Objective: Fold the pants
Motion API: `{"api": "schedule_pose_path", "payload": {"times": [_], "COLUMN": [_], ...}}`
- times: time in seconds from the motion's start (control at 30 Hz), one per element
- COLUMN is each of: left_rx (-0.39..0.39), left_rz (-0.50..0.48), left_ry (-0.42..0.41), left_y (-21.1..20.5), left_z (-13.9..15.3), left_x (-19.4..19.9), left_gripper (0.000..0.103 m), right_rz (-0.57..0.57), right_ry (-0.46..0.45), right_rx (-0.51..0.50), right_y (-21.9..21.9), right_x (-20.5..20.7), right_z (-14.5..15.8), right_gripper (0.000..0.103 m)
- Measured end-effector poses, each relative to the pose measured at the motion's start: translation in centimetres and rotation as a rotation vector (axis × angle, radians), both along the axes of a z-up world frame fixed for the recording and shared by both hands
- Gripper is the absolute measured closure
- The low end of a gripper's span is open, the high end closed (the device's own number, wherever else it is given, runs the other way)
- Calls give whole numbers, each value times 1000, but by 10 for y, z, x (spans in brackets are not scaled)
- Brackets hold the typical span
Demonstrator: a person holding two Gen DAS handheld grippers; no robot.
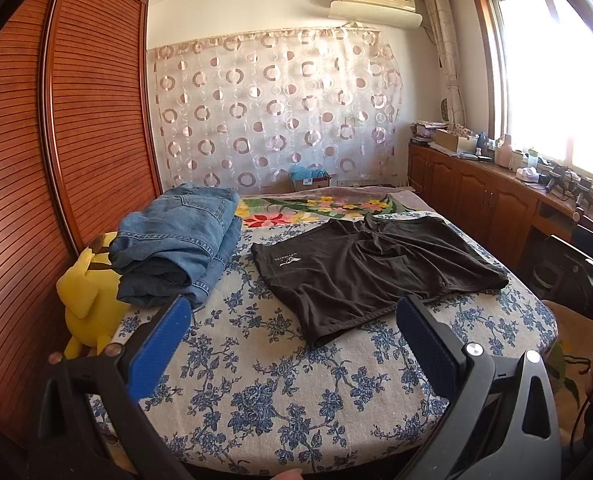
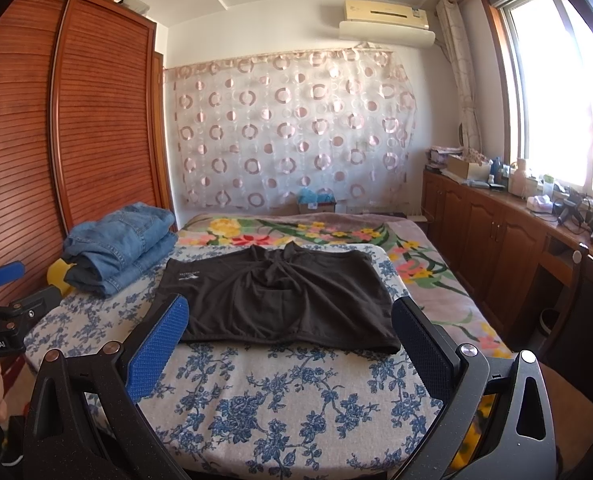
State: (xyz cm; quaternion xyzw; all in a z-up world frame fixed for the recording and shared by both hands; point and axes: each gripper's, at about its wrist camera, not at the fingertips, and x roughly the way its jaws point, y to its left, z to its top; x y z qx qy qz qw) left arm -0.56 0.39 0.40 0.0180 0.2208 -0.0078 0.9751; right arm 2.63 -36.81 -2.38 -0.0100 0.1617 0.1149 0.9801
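Black shorts [image 1: 372, 270] with a small white logo lie spread flat on the blue-flowered bed cover [image 1: 280, 392]; the right wrist view shows the same shorts [image 2: 284, 300] straight ahead. My left gripper [image 1: 292, 320] hovers open above the near part of the bed, short of the shorts' near hem, with nothing between its blue pads. The right gripper [image 2: 290, 320] is open too and holds nothing, its fingertips framing the shorts' near edge from above. At the left edge of the right wrist view the left gripper [image 2: 0, 280] shows in a person's hand.
Folded blue jeans [image 1: 176, 244] are stacked at the bed's left, beside a yellow plush toy [image 1: 88, 292]. A slatted wooden wardrobe [image 1: 36, 152] runs along the left. Wooden cabinets [image 1: 484, 200] with clutter stand under the window on the right. A floral blanket [image 2: 296, 230] covers the bed's far end.
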Motion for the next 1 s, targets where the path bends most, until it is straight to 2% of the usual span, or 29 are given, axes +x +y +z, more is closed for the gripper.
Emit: {"api": "schedule_pose_path", "payload": {"times": [1.0], "left_rx": [-5], "left_rz": [-4], "left_ry": [18], "left_y": [2], "left_z": [-1], "left_x": [3], "left_gripper": [0], "right_rz": [-8], "right_ry": [9], "right_rx": [1], "right_y": [-9], "right_x": [-2], "right_z": [-1], "right_gripper": [0]}}
